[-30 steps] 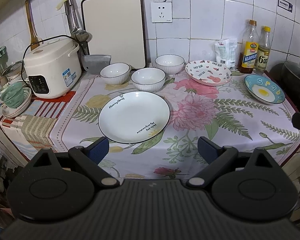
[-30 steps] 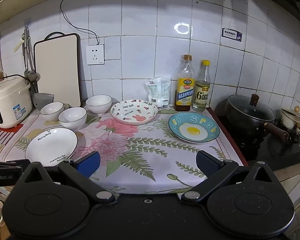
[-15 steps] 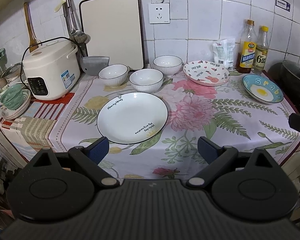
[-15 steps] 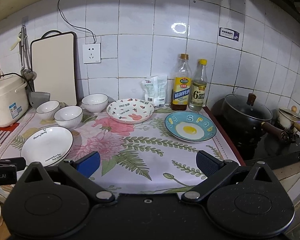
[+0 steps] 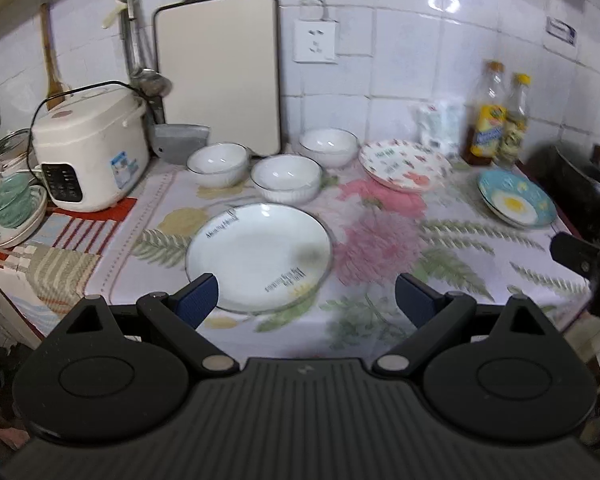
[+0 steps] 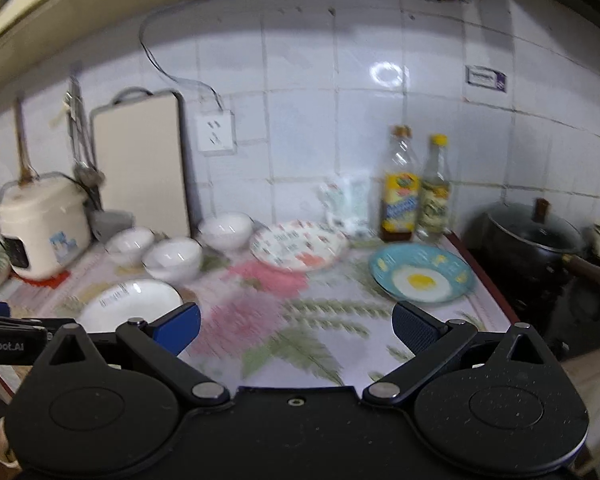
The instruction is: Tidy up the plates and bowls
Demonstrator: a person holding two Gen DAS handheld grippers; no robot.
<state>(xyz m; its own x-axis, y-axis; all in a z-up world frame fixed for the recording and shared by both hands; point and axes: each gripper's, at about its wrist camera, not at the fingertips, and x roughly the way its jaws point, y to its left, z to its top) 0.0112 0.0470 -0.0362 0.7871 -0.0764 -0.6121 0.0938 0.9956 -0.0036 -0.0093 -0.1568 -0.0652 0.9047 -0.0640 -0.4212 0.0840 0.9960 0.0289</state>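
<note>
Left gripper [image 5: 306,298]: your fingers are spread wide and hold nothing; they hover above the front of the counter, and the left finger [image 5: 198,300] overlaps the near rim of the large plate in this view.
Right gripper [image 6: 296,330]: your fingers are spread wide here too, empty, above the front of the floral cloth.
Landmark: the large round white plate with a thin dark rim and small lettering [image 5: 260,256] lies flat on the flower-printed cloth covering the counter [image 5: 380,240].
White ribbed bowls: three sit behind the large white plate, each apart from the others: one behind and to its left [image 5: 217,164], one directly behind it [image 5: 286,178], one farther back and to its right [image 5: 329,146].
Patterned plate: the white plate with small red and green motifs [image 5: 404,165] sits behind and to the right of the large white plate.
Blue plate: the round blue plate painted with a fried egg [image 5: 516,203] lies well to the right of the large white plate, near the counter's right edge.
Cream rice cooker [image 5: 90,152]: it stands to the left of the large white plate, behind it.
Cream cutting board [image 5: 220,72]: it leans upright on the tiled wall behind the bowls.
Two oil bottles [image 5: 500,120]: they stand at the wall, behind the blue plate.
Sharpness: both views are blurred by motion, so the lettering on the plates cannot be read.
</note>
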